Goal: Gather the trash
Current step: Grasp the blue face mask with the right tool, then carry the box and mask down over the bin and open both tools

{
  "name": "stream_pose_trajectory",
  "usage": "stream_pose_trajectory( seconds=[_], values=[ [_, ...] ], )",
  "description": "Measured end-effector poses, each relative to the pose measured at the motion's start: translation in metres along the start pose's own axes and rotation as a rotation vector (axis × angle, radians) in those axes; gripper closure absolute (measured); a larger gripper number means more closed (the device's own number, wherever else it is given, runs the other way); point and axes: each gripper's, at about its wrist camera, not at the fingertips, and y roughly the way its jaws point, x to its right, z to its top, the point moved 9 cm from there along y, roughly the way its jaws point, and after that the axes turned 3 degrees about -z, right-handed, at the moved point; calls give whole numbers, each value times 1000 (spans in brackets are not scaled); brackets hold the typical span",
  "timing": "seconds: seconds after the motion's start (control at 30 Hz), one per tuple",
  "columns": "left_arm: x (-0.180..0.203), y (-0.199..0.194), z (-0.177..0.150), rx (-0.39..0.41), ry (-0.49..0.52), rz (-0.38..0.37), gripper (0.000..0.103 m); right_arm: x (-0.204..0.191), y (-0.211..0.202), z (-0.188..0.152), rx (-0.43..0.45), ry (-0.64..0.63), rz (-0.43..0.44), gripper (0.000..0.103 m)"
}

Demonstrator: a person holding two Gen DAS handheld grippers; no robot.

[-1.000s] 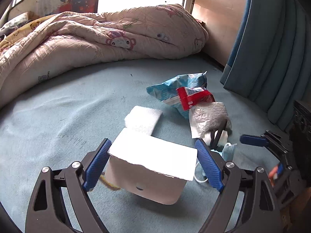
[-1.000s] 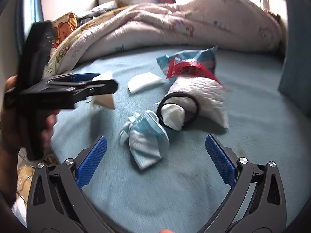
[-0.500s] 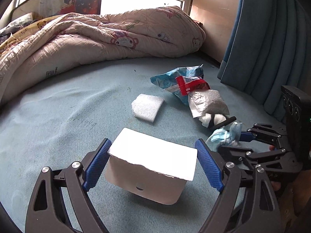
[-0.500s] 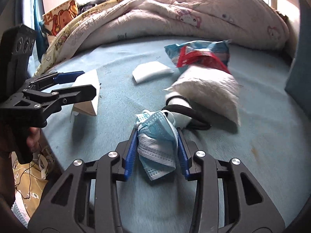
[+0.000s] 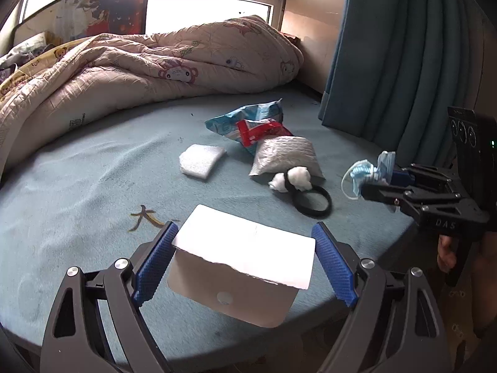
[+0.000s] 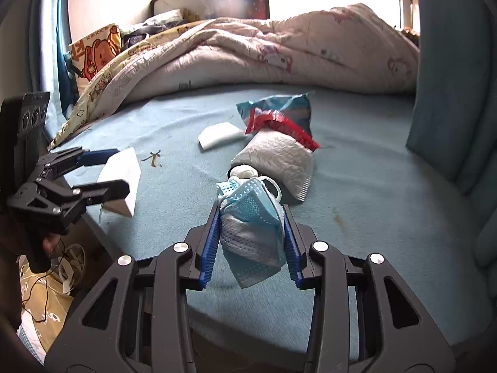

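A wide bed with a pale blue-green sheet fills both views. Across its far side lies a bunched pink quilt printed with cartoon animals, and a dark teal curtain hangs at the bed's right edge.

Near the middle of the sheet sits the remaining litter. A crumpled blue and white snack bag lies farthest back, with a red wrapper overlapping its near edge. A puffy white quilted packet rests against the red wrapper. Just left of these is a flat white foam pad, apart from them. At the packet's near end lie two white cotton balls, touching a black elastic hair band.

The left gripper has its blue-padded jaws set wide, clamped on the two sides of a folded white paper card, which is held clear above the near edge of the bed.

The right gripper has its jaws drawn close together and pressed onto a crumpled light blue surgical mask, which has been closed on within the last moment. The mask is lifted off the sheet, its lower end hanging below the pads and one white ear loop curling out at the top. Fingers of a hand show on that gripper's handle.
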Motion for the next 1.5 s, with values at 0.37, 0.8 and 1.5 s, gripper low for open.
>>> stream_pose_trajectory(
  seconds=[0.37, 0.8, 1.5],
  values=[
    [31, -47, -41, 6, -4, -17, 18, -41, -60, -30, 67, -48, 54, 68],
    [75, -78, -152, -94, 18, 0, 18, -93, -111, -115, 80, -82, 121, 68],
    [61, 51, -340, -327, -136, -12, 18, -78, 26, -289, -195, -46, 90, 68]
  ],
)
